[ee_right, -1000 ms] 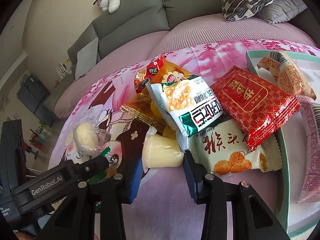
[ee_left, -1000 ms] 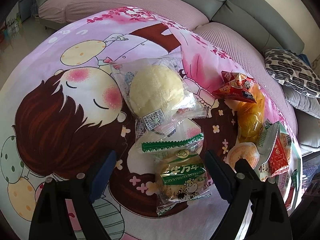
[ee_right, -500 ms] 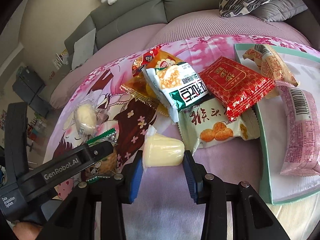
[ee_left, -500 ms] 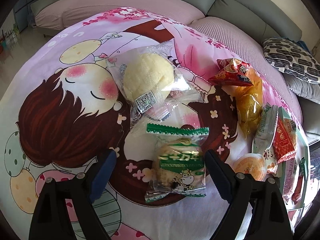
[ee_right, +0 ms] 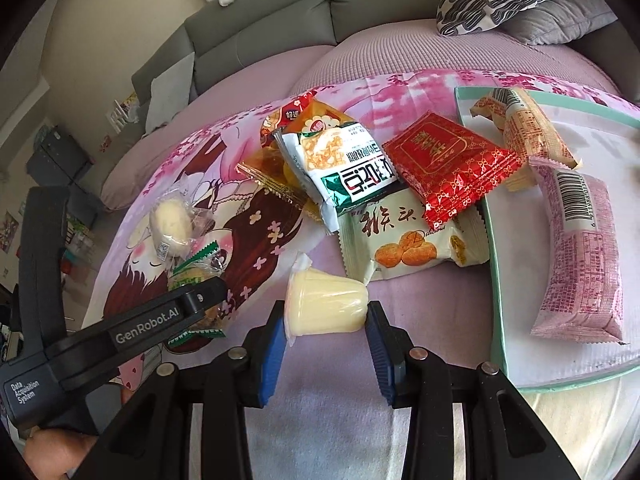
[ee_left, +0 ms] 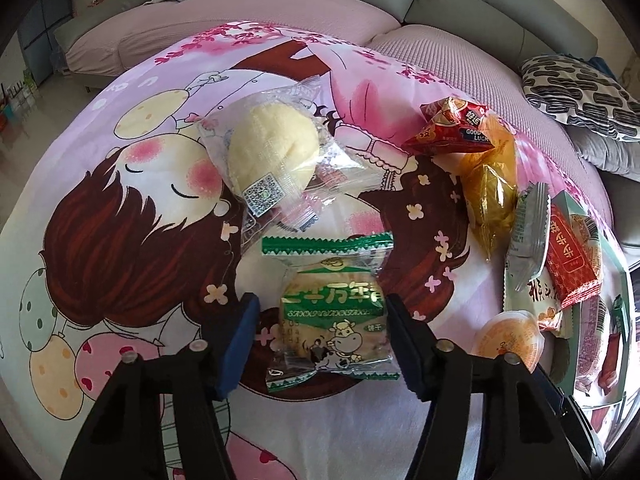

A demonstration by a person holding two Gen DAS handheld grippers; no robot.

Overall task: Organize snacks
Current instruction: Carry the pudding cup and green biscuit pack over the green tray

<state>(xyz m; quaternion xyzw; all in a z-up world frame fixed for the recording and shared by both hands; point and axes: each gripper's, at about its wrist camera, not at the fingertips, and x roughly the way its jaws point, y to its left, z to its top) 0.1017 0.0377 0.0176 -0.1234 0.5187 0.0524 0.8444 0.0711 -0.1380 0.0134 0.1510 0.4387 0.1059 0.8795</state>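
The right gripper (ee_right: pixel 326 326) is clamped on a pale yellow plastic jelly cup (ee_right: pixel 326 306) lying on its side, just short of the mint-green tray (ee_right: pixel 496 296) holding wrapped snack bars. The left gripper (ee_left: pixel 320 324), spread apart, straddles a green-and-clear wrapped biscuit packet (ee_left: pixel 334 320) lying on the pink cartoon-print cloth (ee_left: pixel 120 208), its blue pads not gripping it.

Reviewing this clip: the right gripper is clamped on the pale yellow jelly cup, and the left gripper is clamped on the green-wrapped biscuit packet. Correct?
Only partly. The right gripper does grip the pale yellow jelly cup. The left gripper, however, is open: the left wrist view shows its fingers straddling the green-wrapped biscuit packet, with the left finger clear of it.
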